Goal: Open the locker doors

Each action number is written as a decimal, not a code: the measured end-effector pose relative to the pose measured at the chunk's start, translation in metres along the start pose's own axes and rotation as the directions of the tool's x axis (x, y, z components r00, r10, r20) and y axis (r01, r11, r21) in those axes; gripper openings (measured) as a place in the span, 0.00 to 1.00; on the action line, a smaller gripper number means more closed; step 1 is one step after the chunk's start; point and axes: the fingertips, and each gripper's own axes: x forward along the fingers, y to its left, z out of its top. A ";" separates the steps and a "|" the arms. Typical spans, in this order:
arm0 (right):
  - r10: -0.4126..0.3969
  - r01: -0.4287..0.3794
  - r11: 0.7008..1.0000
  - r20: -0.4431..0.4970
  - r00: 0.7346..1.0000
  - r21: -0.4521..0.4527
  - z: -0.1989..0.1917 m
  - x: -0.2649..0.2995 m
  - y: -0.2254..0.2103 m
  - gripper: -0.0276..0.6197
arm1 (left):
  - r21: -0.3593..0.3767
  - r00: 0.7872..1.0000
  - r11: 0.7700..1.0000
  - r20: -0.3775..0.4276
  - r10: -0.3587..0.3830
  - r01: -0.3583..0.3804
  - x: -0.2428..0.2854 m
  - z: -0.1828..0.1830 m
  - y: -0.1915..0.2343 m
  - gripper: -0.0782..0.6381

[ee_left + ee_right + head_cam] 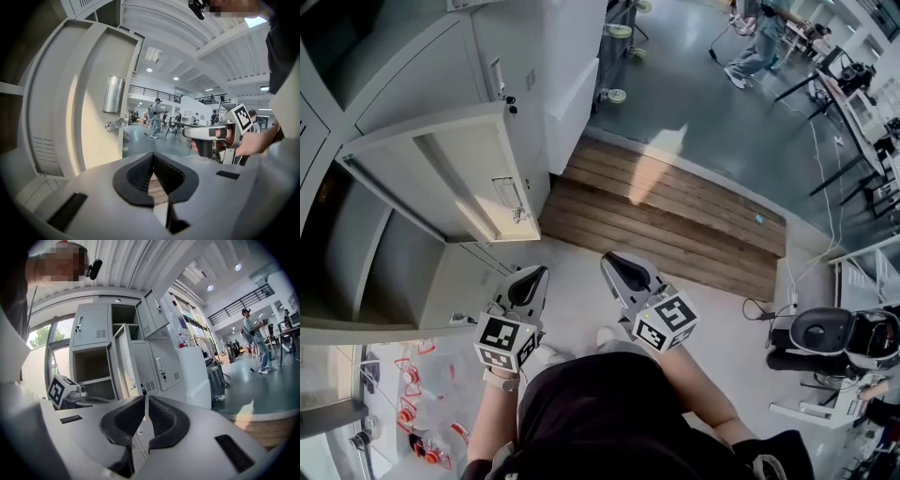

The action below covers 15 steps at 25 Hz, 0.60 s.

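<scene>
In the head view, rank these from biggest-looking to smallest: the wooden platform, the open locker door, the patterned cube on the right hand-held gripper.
1. wooden platform
2. open locker door, close behind; it is nearer the camera, so unsure
3. patterned cube, clearly smallest

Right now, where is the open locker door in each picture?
Head view: the open locker door is left of middle, swung out.
Left gripper view: the door fills the left side.
Right gripper view: the door stands left of middle.
Shared landmark: the person in jeans on the grey floor.

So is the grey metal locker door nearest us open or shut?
Open. The grey metal locker door stands swung out, its compartment showing.
</scene>
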 end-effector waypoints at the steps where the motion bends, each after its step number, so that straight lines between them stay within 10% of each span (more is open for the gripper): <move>1: -0.012 0.012 1.000 0.001 1.000 -0.004 0.000 -0.005 -0.002 0.12 | 0.003 1.000 1.000 -0.001 -0.006 0.006 0.000 0.000 -0.001 0.13; 15: -0.101 0.100 0.994 -0.015 0.995 -0.031 -0.013 -0.034 -0.010 0.12 | 0.029 0.997 0.997 -0.027 -0.072 0.073 0.007 -0.004 -0.020 0.13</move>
